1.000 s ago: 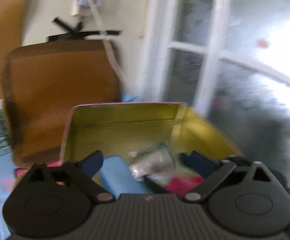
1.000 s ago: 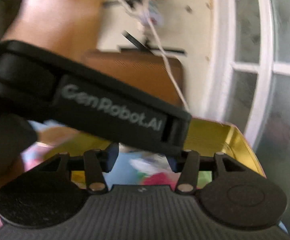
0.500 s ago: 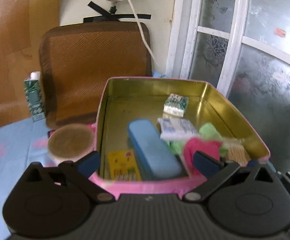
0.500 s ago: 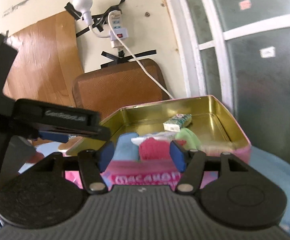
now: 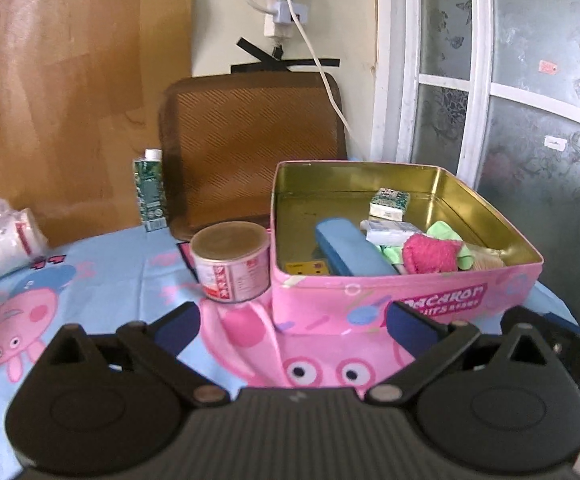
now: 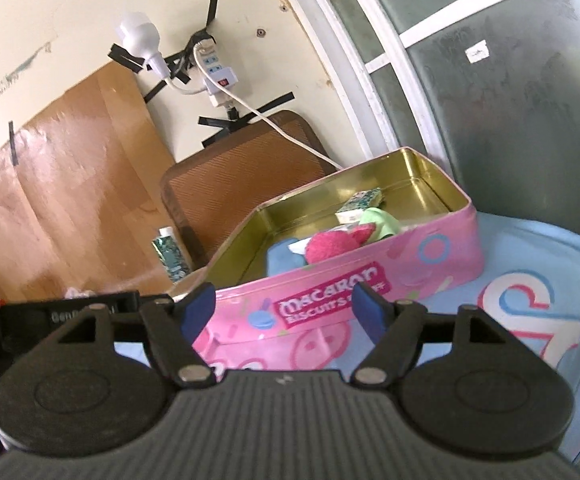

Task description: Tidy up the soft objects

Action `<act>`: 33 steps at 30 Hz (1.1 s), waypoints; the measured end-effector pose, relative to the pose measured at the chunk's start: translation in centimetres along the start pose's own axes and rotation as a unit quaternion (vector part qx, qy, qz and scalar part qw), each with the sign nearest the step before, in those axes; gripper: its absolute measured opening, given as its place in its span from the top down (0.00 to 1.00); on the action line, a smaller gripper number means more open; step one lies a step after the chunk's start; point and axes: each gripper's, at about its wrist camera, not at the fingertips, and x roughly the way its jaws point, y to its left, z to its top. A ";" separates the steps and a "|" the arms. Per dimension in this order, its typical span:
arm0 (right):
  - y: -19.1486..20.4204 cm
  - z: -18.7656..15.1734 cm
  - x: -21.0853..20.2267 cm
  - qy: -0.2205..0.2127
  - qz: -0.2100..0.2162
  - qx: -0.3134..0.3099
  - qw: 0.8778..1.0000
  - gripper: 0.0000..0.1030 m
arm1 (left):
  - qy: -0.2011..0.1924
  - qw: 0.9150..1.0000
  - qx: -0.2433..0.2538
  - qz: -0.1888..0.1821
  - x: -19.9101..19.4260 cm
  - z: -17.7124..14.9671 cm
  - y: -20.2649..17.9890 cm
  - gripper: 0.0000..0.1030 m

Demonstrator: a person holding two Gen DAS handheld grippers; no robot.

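Note:
A pink tin box (image 5: 442, 300) with a gold inside stands on the table, also in the right wrist view (image 6: 430, 256). In it lie a pink cloth (image 5: 430, 254), a green cloth (image 5: 444, 232), a blue case (image 5: 350, 252), a tissue pack (image 5: 390, 232) and a small green-white pack (image 5: 388, 202). The pink cloth (image 6: 332, 242) and green cloth (image 6: 382, 220) show in the right wrist view too. My left gripper (image 5: 294, 326) is open and empty in front of the box. My right gripper (image 6: 283, 308) is open and empty, also short of the box.
A round can (image 5: 229, 266) stands left of the box. A green carton (image 5: 149, 192) and a brown mat (image 5: 253, 136) stand at the back wall. A white plastic bag (image 5: 3, 236) lies far left. The table has a blue and pink cartoon cloth (image 5: 101, 280).
Both grippers have pulled back out of and away from the box, which now shows whole in front of them. Both stay open and empty.

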 end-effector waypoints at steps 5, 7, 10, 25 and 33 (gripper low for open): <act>1.2 -0.1 -1.0 -0.006 0.013 0.002 1.000 0.24 | -0.016 1.000 0.016 0.010 -2.0 -1.2 0.0 0.00; 1.8 -0.1 -1.3 -0.006 0.015 -0.005 1.000 0.23 | -0.016 1.000 0.020 0.012 -2.6 -1.6 0.1 0.00; 2.2 0.0 -1.6 -0.013 0.016 -0.010 1.000 0.22 | -0.008 1.000 0.019 0.014 -3.1 -1.9 0.4 0.00; 1.6 -0.5 -1.2 -0.013 0.010 0.002 1.000 0.22 | 0.037 0.999 0.008 0.012 -2.2 -4.1 0.5 0.00; 0.6 -0.7 -0.9 -0.011 0.005 0.012 1.000 0.21 | 0.051 0.998 0.016 0.025 -1.4 -4.7 -0.1 0.00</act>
